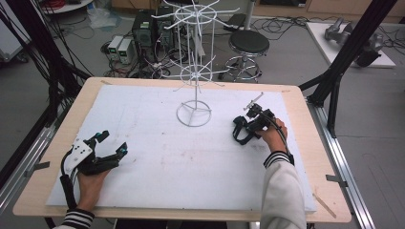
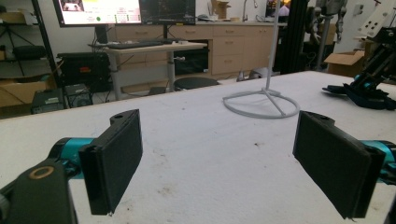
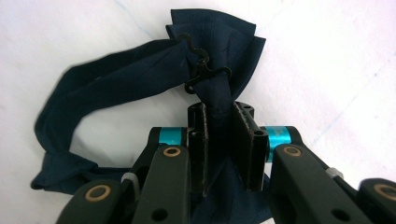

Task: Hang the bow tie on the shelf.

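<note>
Where the person's forearms enter at the near edge of the table [image 1: 296,95], the left gripper [image 1: 111,144] rests low on the white mat [image 1: 157,157] at the near left, its jaws spread wide with nothing between them. From its own camera the two black pads [image 2: 116,158] stand far apart over bare mat. Farther in and to the right, the right gripper [image 1: 244,128] has its jaws pressed onto a dark blue bow tie [image 3: 215,56], pinching the narrow middle knot. That gripper's view shows what the high view cannot: the pleated wing fans out beyond the jaws, a small black metal hook [image 3: 201,70] sits just past the knot, and the strap [image 3: 93,102] loops off to the left and back toward the camera, flat on the mat. Beyond both, at the mat's far middle, a white wire stand [image 1: 193,71] rises upright from a ring base, well apart from the tie.
</note>
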`<state>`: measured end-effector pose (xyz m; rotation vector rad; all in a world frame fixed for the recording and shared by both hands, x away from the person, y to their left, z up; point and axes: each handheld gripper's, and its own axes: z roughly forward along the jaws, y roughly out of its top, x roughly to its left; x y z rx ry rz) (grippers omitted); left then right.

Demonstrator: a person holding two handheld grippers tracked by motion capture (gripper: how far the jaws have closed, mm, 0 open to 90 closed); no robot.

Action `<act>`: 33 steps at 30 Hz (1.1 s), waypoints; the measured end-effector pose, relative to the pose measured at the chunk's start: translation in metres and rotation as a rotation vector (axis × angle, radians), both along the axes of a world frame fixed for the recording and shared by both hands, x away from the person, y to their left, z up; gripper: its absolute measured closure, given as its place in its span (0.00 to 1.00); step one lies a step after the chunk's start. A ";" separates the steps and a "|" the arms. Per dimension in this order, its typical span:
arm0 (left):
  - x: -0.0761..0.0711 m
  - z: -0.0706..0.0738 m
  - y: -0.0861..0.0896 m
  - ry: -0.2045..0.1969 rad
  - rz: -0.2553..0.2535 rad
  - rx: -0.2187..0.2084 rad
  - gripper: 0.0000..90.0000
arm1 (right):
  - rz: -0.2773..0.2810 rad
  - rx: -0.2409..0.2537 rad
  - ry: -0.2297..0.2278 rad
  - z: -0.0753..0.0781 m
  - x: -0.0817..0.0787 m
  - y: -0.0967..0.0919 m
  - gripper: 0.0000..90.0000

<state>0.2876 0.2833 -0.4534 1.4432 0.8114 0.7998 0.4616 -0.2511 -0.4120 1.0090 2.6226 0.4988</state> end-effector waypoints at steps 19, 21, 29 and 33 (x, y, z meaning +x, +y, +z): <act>0.000 0.000 -0.001 -0.004 0.001 0.005 0.18 | -0.007 0.170 -0.108 0.025 -0.010 -0.005 0.85; 0.000 0.000 -0.001 -0.004 0.001 0.005 0.18 | -0.007 0.191 -0.115 0.026 -0.010 -0.006 0.85; 0.000 0.000 -0.001 -0.004 0.001 0.005 0.18 | -0.011 0.263 -0.146 0.031 -0.012 -0.007 0.85; 0.000 0.000 -0.001 -0.004 0.001 0.005 0.18 | -0.010 0.308 -0.168 0.036 -0.014 -0.008 0.85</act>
